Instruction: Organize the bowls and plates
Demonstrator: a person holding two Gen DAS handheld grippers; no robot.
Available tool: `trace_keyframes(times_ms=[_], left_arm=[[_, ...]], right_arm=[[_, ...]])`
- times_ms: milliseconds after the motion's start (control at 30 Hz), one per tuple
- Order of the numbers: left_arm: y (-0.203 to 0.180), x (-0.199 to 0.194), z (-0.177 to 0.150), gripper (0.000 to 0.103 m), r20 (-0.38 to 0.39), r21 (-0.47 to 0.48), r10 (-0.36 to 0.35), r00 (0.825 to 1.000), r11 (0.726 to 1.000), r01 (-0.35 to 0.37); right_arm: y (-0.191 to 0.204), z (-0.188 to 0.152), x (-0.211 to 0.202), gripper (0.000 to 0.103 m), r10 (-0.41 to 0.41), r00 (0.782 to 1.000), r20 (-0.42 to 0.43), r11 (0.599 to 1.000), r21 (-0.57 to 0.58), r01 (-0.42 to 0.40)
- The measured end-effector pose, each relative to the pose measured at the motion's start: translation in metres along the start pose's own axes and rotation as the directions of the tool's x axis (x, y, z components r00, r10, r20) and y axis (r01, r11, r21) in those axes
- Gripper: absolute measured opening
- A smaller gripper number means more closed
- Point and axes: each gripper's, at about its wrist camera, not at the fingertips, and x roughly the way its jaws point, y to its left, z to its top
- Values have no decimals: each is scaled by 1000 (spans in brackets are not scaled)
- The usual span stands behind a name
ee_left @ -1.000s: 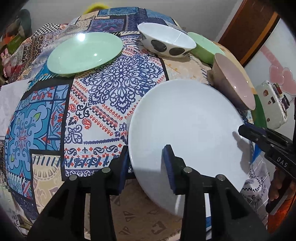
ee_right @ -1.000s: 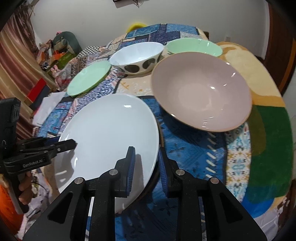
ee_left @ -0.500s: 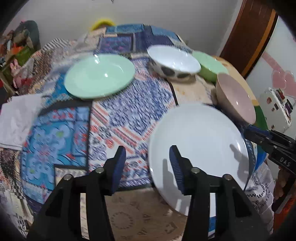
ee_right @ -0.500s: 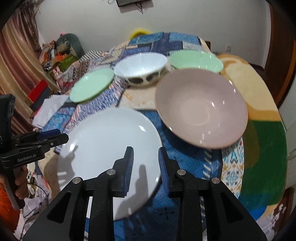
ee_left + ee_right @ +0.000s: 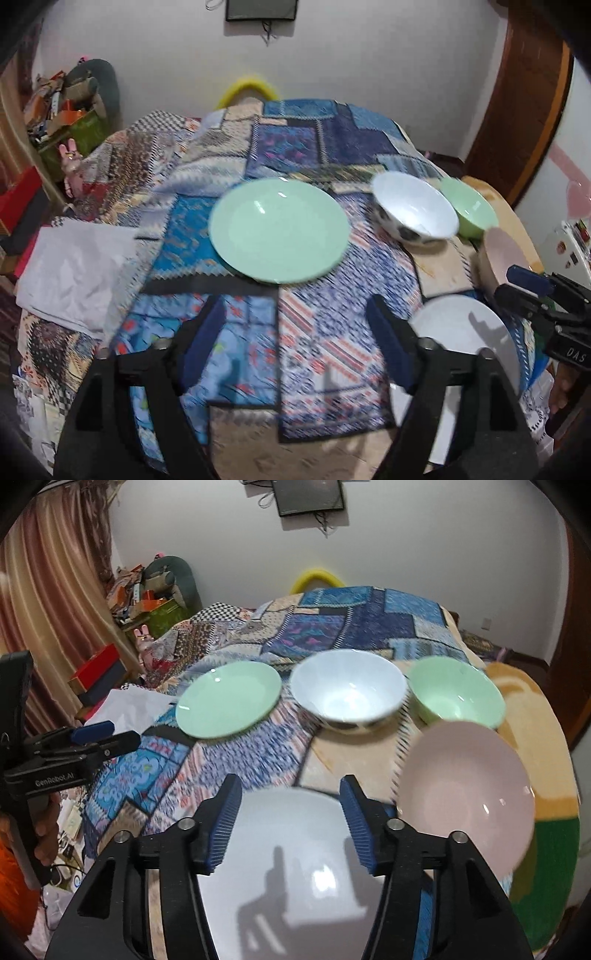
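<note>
You've let go of white plate (image 5: 295,856); both grippers, L (image 5: 295,339) & R (image 5: 290,819), now spread, empty, above it.

We see the right tongs (image 5: 290,821) spread wide over the white plate (image 5: 295,864), gripping nothing. Pink bowl (image 5: 465,797) right of it; green plate (image 5: 228,699), spotted bowl (image 5: 349,690), green bowl (image 5: 456,690) behind. Left tongs (image 5: 107,734) at left edge.
</note>
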Motion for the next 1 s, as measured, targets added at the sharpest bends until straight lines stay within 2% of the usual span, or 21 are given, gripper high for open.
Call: trace_keyframes(times_ms=[33,233,500,667,767,900,967,1000], left_arm=[[6,0,4,93,14,4,11,1000,1000,-11],[26,20,17,95,21,39,54,998,998,-55],[60,76,30,95,-48,-6,6,999,1000,-6],[80,115,36,95,-65,-10,11,998,1000,-12],[92,131,39,94,-74,-35,-12,997,999,10],[105,147,46,88,-90,-73,-40,995,997,33],[110,154,50,80,-92,-86,-45,995,996,37],[111,158,52,73,-99,-88,-41,994,996,33]], right_arm=[[3,4,5,55,8,1000,-3,1000,-3,-8],[18,17,46,57,31,998,-47,999,-17,-32],[21,26,91,57,51,990,-132,999,21,-48],[23,31,107,57,56,989,-134,998,36,-51],[29,38,115,56,60,988,-140,998,23,-57],[34,49,133,47,61,985,-162,998,17,-59],[34,53,143,40,42,983,-179,999,5,-42],[34,54,148,39,34,981,-191,999,-1,-35]])
